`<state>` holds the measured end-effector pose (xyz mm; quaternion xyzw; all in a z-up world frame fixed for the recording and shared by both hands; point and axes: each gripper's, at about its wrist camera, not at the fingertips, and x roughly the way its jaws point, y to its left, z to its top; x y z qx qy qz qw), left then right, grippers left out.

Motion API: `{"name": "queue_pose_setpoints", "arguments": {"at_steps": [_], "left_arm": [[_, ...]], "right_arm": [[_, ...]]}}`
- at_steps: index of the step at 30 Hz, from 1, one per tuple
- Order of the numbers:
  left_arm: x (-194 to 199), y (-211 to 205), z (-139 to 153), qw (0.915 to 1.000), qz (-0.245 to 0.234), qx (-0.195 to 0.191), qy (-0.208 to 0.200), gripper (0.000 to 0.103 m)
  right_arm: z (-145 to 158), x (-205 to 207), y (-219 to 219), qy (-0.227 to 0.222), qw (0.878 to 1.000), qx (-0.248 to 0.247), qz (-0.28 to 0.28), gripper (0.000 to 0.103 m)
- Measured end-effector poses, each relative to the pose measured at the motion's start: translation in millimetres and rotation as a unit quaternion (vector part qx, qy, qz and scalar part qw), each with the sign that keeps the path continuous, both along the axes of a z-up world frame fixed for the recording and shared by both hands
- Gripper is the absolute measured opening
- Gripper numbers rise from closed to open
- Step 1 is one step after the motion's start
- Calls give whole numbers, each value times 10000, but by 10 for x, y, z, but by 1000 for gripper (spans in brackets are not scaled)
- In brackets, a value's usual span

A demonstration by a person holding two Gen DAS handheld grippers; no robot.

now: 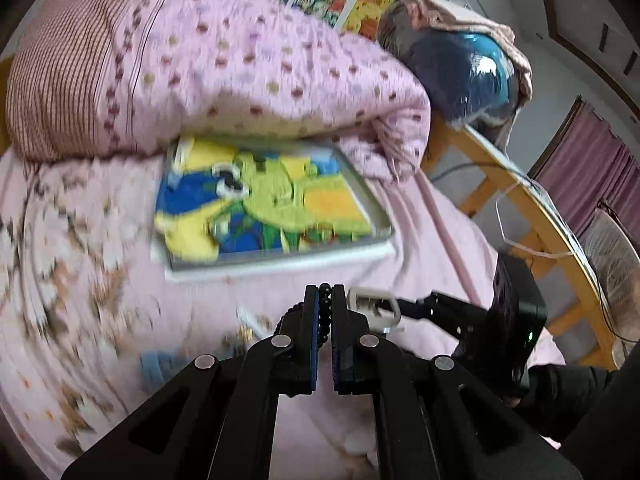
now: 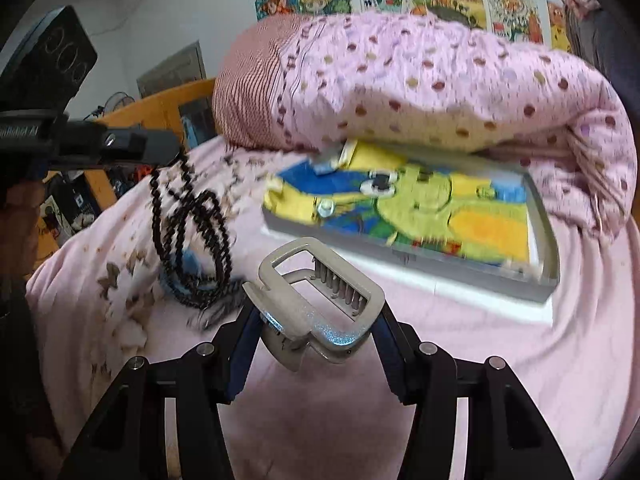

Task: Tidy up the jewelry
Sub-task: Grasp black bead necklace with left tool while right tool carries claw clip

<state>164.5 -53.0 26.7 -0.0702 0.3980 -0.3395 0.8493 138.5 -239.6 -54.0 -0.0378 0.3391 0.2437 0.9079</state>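
Hanging from the left gripper, the black bead necklace drooped in long doubled loops whose lowest turns touched the pink bedsheet, its long axis running nearly straight down. In the left wrist view the beads ran between the almost-closed fingers, which were pinched on the strand. The grey glitter hair claw clip sat just right of the necklace, clamped at its hinge end by the right gripper, whose fingers were spread only as wide as the clip's body. The clip's toothed mouth pointed away toward the far side of the bed, long axis along the gripper's reach. Beyond both, far and slightly right, lay the shallow grey tray lined with a yellow, blue and green cartoon cloth, its far edge tucked under the dotted pink quilt. A small pale piece lay on that cloth already. Judged from this, the tray was the likely destination, and the right gripper seemed the nearer to it.
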Motion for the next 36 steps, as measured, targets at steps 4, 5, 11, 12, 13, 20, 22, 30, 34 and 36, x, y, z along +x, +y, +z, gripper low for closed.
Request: {"name": "queue_pose_setpoints", "arguments": {"at_steps": [4, 5, 11, 12, 13, 20, 22, 30, 34, 36], "left_arm": [[239, -79, 145, 9988, 107, -173, -435, 3], [300, -95, 158, 9984, 131, -210, -506, 3], [807, -263, 31, 9966, 397, -284, -660, 3], [907, -296, -40, 9970, 441, -258, -577, 3], [999, -326, -116, 9975, 473, -222, -479, 3], [1320, -449, -606, 9984, 546, 119, -27, 3], [1357, -463, -714, 9981, 566, 203, 94, 3], [1469, -444, -1002, 9945, 700, 480, 620, 4], [1428, -399, -986, 9927, 811, 662, 592, 29], [1376, -331, -946, 9926, 931, 579, 513, 56]], "right_arm": [[85, 304, -56, -193, 9995, 82, -225, 52], [102, 388, -82, -243, 9992, 69, -318, 52], [74, 856, -272, -187, 9964, -22, -829, 52], [57, 913, -298, -137, 9960, -50, -877, 52], [29, 983, -336, -62, 9956, -75, -937, 52], [-209, 1283, -542, 416, 9914, -163, -1227, 52], [-253, 1311, -554, 479, 9913, -153, -1213, 52], [-342, 1376, -529, 612, 9894, -282, -1285, 52], [-335, 1332, -541, 586, 9888, -247, -1353, 66], [-288, 1274, -556, 474, 9884, -203, -1427, 71]]}}
